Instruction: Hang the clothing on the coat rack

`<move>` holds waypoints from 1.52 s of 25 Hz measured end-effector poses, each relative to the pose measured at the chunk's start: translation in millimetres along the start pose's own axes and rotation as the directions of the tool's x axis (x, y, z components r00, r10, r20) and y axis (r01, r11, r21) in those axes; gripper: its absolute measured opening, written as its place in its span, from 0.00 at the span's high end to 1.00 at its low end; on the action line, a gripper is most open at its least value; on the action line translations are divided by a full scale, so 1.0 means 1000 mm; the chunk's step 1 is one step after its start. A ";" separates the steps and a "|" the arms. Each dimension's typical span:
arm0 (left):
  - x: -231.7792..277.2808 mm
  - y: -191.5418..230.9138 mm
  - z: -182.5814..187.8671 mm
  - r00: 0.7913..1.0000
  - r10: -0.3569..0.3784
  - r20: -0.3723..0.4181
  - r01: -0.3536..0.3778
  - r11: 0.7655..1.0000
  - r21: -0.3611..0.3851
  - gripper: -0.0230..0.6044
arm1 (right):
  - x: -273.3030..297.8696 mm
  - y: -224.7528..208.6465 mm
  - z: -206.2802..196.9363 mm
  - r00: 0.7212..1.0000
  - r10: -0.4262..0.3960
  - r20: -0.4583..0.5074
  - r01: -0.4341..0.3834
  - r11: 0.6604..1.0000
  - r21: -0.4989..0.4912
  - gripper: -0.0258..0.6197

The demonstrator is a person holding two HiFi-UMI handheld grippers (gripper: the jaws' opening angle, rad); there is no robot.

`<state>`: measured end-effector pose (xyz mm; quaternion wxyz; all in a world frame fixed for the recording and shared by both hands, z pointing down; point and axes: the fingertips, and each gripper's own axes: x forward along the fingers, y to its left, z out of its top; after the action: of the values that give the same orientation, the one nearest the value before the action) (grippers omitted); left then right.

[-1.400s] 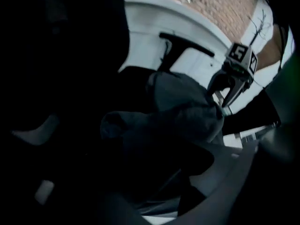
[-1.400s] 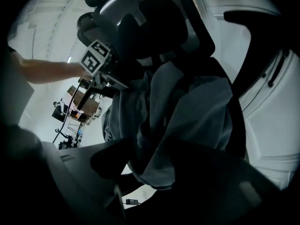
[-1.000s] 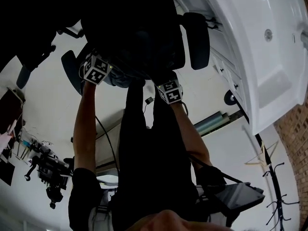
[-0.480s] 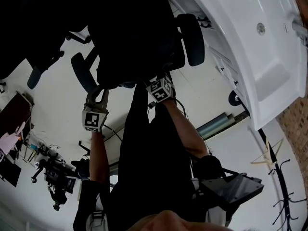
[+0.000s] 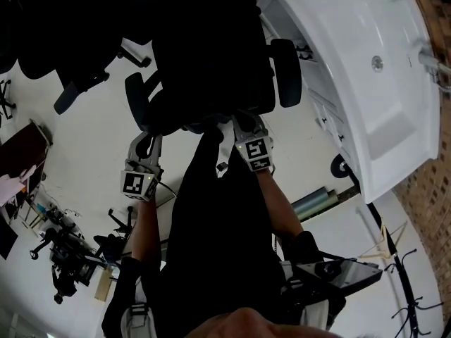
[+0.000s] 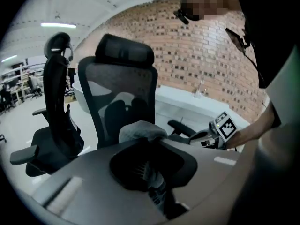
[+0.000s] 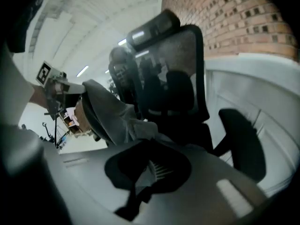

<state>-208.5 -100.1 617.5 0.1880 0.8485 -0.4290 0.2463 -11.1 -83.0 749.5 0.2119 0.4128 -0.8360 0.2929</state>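
Left tongs [image 6: 151,170] clamped on the grey garment [image 6: 140,130]; right tongs [image 7: 147,172] have just closed on it too, cloth strung between them. Best lift clear of the chair [image 5: 211,69], then carry toward the coat rack [image 5: 403,277] beyond the right tongs.

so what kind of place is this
Probably an open-plan office or lab workspace: mesh office chairs stand about, a brick wall runs behind them, strip lights hang from the ceiling, and cluttered equipment sits off to one side.
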 end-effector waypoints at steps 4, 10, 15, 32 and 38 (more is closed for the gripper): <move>-0.057 -0.006 0.093 0.963 -0.045 0.267 0.067 0.995 -0.075 0.93 | -0.082 0.018 0.105 0.950 -0.019 0.311 -0.001 0.998 0.063 0.95; -0.132 -0.054 0.204 0.745 -0.313 0.589 0.335 0.939 0.076 0.93 | -0.232 0.070 0.216 0.749 -0.083 0.657 -0.027 0.987 0.156 0.95; -0.209 -0.077 0.288 0.475 -0.554 0.684 0.504 0.809 0.305 0.93 | -0.329 0.149 0.264 0.553 -0.160 0.818 0.046 0.986 0.162 0.95; -0.294 -0.476 0.327 -0.277 -0.952 0.132 0.783 -0.144 0.605 0.93 | -0.725 0.271 0.067 -0.078 -0.620 0.781 0.659 0.555 0.507 0.95; -0.332 -0.657 0.301 -0.457 -0.889 0.035 0.730 -0.353 0.585 0.93 | -0.867 0.291 -0.026 -0.261 -0.624 0.737 0.742 0.359 0.566 0.95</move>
<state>238.1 319.5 111.0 0.0530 0.8658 0.4571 -0.1968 248.1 567.2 160.1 -0.1521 0.8739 -0.4074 -0.2173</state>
